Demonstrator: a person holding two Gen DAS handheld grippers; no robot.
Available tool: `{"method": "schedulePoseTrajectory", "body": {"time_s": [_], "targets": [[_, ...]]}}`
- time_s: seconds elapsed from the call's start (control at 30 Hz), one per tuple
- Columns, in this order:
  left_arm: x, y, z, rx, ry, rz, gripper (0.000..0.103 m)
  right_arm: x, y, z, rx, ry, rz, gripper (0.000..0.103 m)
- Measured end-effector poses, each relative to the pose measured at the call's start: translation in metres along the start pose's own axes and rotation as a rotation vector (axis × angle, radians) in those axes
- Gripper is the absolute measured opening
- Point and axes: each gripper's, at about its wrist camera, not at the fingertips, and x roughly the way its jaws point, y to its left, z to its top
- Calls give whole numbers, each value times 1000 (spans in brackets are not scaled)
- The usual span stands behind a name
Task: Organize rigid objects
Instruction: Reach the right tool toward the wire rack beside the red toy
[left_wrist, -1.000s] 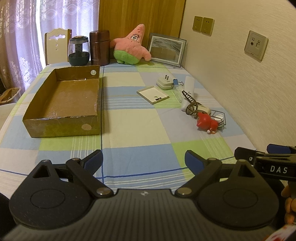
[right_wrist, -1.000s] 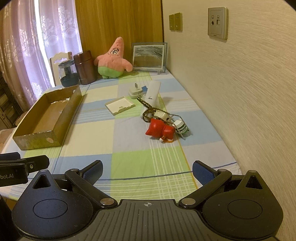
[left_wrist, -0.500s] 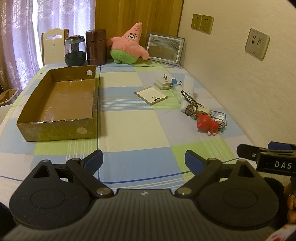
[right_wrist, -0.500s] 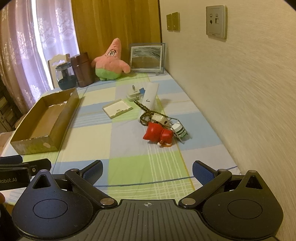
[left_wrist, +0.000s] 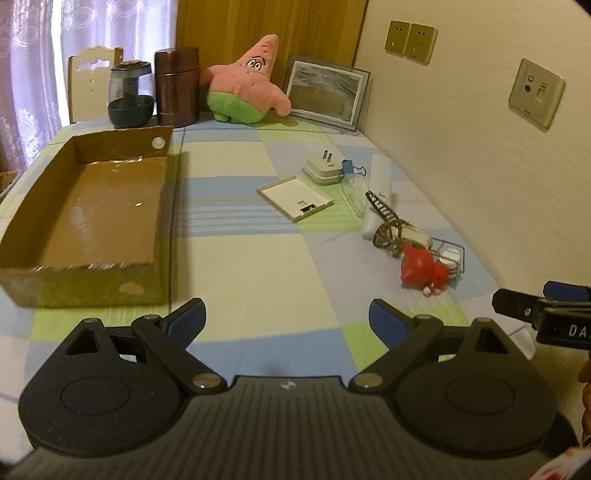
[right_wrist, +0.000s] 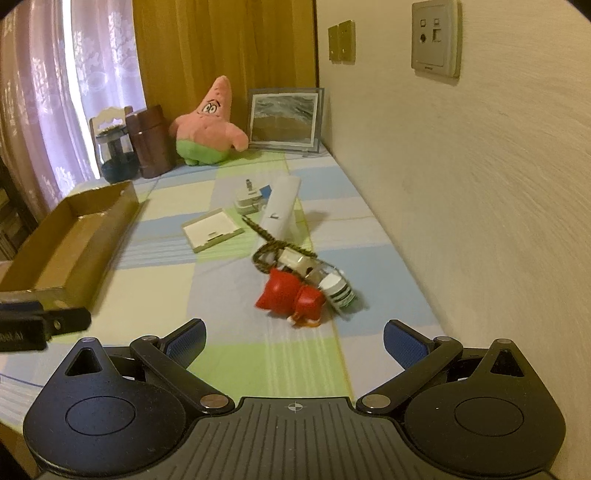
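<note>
Along the right side of the desk (left_wrist: 258, 266), near the wall, lay the loose rigid objects: a red toy (right_wrist: 291, 295), a white case (left_wrist: 295, 197), a plug adapter (left_wrist: 323, 170). The cardboard box (left_wrist: 85, 206) waited empty at left, presumably to receive them. The left hand-held gripper (left_wrist: 286, 319) and right hand-held gripper (right_wrist: 293, 338) both hung with jaws spread, holding nothing, apparently ready to pick.

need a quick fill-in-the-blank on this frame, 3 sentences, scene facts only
1. The cardboard box holds ____ objects.
2. The toy nearest the right gripper is coloured ____.
3. The pink starfish plush stands between the brown canister and the ____.

Missing words: no; red; picture frame
</note>
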Motion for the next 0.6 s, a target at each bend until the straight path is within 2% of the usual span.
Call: {"method": "schedulePoseTrajectory", "body": {"time_s": [0.23,0.43,0.5,0.6], "targets": [[36,-4,20,31,-25,-26,93,41,-21,6,-28,2,-2,99],[64,-14,26,74,-17,-54,93,79,-31,10,-99,18,-5,84],[71,-16,27,75,-9,-73,93,89,-37,11,-76,26,10,82],[80,-20,26,83,1,-81,93,100,-54,15,49,36,50,81]]}}
